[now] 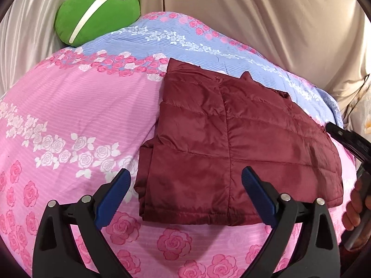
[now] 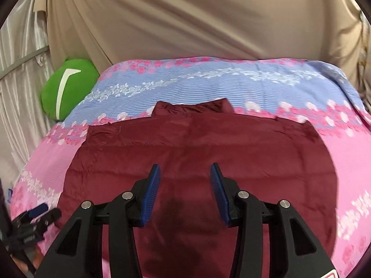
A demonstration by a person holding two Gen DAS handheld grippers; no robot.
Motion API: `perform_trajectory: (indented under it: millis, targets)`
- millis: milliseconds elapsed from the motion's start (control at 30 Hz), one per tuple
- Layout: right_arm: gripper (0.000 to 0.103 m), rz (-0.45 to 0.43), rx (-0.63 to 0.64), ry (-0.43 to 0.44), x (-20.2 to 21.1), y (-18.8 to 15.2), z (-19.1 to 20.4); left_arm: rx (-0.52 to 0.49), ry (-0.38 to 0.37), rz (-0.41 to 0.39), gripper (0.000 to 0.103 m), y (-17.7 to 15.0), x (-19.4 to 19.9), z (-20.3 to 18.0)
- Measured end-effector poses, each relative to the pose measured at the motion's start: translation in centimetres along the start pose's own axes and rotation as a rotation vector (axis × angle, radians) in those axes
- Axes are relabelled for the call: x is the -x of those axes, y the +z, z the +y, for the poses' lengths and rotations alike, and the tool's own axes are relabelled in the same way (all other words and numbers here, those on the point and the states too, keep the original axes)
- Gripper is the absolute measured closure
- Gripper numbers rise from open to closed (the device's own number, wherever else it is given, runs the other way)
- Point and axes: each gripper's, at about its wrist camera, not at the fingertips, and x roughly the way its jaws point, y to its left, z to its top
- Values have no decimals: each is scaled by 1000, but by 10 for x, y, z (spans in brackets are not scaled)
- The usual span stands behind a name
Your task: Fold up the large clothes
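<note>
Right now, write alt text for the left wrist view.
A maroon quilted jacket, folded into a rough rectangle, lies on a pink and blue rose-print bedspread. The open left hand-held gripper hovers at its near edge, holding nothing. A green plush cushion sits at the far left against beige fabric.

Jacket (image 1: 229, 143) lies folded on the bed (image 1: 69, 120), centre-right in the left wrist frame, its collar toward the top. Pillow (image 1: 97, 14) sits upper left, off the bed's far corner, against the curtain (image 1: 255, 18). Left gripper (image 1: 185, 185) at the bottom, at the jacket's near edge. In the right wrist frame, right gripper (image 2: 185, 176) over the jacket's middle.
</note>
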Motion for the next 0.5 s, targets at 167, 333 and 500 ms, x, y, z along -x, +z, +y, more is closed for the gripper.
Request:
perform_trajectory:
  millis: [167, 333, 500]
  targets:
    - [67, 58, -25, 21, -41, 6, 13, 14, 12, 7, 9, 4, -7, 6]
    - [72, 143, -41, 24, -80, -7, 10, 49, 29, 14, 8, 13, -17, 21]
    - [72, 162, 13, 16, -92, -20, 13, 132, -22, 67, 8, 20, -39, 40]
